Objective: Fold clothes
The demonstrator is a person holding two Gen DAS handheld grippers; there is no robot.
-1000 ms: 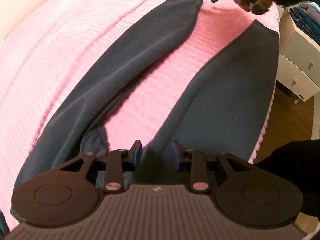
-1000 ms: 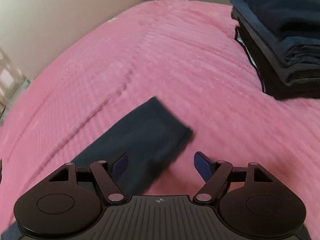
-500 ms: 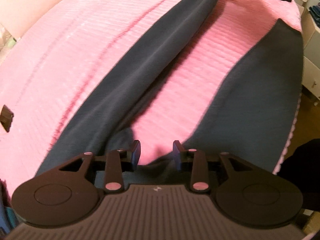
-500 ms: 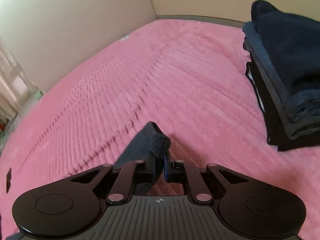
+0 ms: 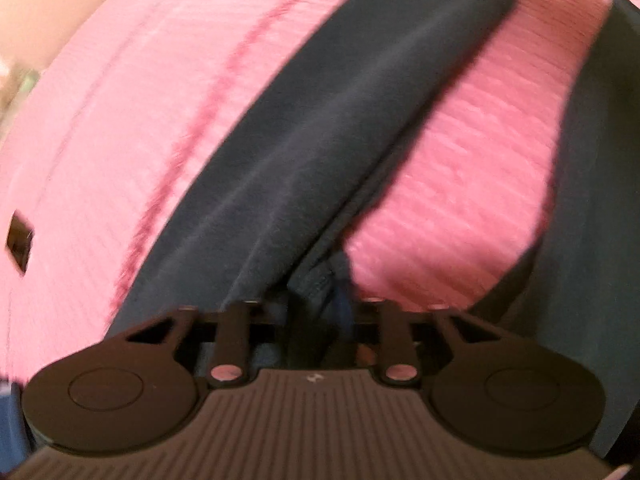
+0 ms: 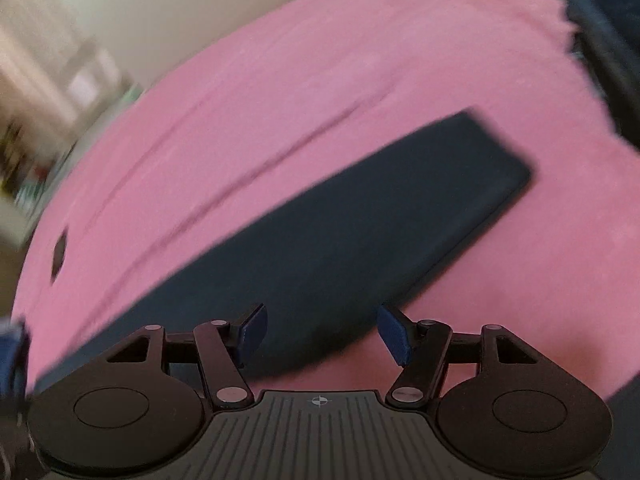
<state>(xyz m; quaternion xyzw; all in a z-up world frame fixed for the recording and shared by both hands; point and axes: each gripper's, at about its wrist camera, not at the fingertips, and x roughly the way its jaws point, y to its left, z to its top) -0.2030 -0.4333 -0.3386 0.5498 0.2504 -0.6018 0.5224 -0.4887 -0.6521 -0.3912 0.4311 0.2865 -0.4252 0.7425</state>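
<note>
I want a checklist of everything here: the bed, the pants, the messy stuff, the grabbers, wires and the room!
Surface: pink bedspread, ribbed.
Job's things: dark pants, legs spread in a V; one pant leg lies flat.
Clutter: pile of dark clothes, blurred; small dark patch on the bedspread.
Grippers: left gripper shut on the pants' crotch; right gripper open above the leg.
Cables: nothing seen.
Surroundings: beige wall, blurred.
</note>
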